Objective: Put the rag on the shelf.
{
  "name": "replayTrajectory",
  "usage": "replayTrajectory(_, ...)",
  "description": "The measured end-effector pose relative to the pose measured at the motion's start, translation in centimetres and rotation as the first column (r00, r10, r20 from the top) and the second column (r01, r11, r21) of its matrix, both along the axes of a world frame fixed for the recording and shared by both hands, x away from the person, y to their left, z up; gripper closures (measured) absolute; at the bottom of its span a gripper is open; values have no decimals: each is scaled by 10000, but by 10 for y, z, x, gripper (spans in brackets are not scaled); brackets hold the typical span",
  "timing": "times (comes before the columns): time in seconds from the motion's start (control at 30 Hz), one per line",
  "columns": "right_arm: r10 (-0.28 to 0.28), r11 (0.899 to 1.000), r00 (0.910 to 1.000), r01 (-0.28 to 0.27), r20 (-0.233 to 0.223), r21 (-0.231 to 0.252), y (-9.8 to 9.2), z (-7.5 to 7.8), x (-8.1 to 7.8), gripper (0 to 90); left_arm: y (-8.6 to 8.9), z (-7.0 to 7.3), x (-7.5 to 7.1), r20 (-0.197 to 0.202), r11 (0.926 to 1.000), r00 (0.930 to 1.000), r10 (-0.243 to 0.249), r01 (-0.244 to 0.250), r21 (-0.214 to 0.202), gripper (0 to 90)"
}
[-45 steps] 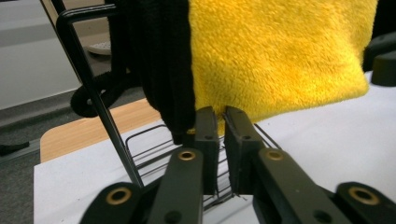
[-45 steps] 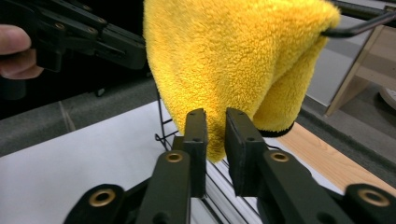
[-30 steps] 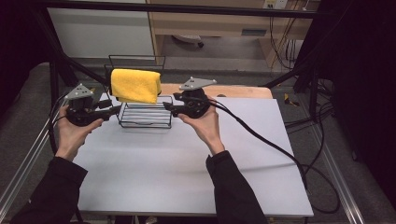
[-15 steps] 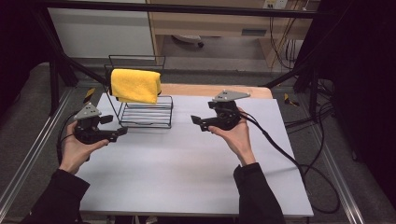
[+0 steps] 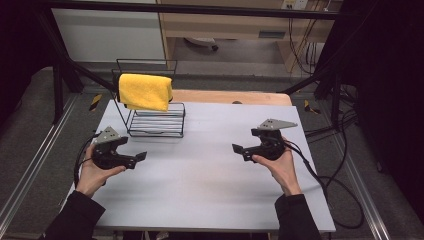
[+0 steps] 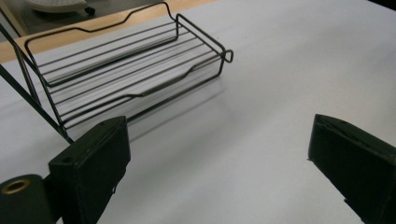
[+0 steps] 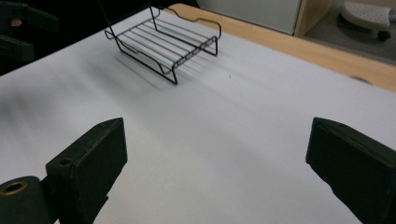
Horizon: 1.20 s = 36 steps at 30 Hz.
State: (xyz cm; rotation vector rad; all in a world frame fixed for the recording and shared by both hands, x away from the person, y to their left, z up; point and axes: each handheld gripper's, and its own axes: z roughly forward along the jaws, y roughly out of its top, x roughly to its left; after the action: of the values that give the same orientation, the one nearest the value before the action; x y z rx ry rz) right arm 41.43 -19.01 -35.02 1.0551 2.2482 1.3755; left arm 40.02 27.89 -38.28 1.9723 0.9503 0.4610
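Note:
A folded yellow towel (image 5: pixel 145 91) hangs over the top rail of a black wire rack (image 5: pixel 156 124) at the back left of the white table (image 5: pixel 210 195). My left gripper (image 5: pixel 141 156) hovers in front of the rack, held in a hand, open and holding nothing. In the left gripper view its jaws stand wide apart around bare table (image 6: pixel 243 154), with the rack's bottom shelf (image 6: pixel 126 79) ahead. My right gripper (image 5: pixel 239 150) is at the table's right middle, open and holding nothing. The rack (image 7: pixel 163 46) lies far ahead in the right gripper view.
A wooden board (image 5: pixel 235 96) runs along the table's back edge. Black frame bars (image 5: pixel 65 65) slope behind the rack. Cables (image 5: pixel 320 175) trail off the right side. The left hand's gripper (image 7: pixel 18 28) shows at the right gripper view's top left.
Both grippers have drawn back from the rack toward the person and spread apart, left and right. The towel stays draped on the rack.

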Motion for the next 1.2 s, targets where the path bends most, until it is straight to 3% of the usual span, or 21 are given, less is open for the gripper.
replayTrajectory(0.37, -474, 9984, 9965, 493, -690, 260, -46, -50, -21, 20, -1, -40, -13, -266, 9997, 9996, 38, -31, 254, 64)
replayTrajectory(0.67, -799, 9957, 9909, 845, -1085, 386, -77, -82, -37, 7, 0, -54, -17, -363, 9991, 9993, 43, -28, 428, 66)
replayTrajectory(0.83, -776, 9968, 9901, 791, -1169, 83, -86, -92, -43, 6, -1, -59, -19, -432, 9985, 9990, -80, 103, 530, 63)
replayTrajectory(0.93, -846, 9956, 9895, 887, -1171, 299, -90, -96, -45, 6, -1, -60, -21, -396, 9987, 9990, -191, 210, 473, 63)
replayTrajectory(1.2, -956, 9952, 9891, 971, -1120, 86, -95, -101, -49, 7, -1, -62, -23, -403, 9983, 9989, -237, 258, 517, 58)
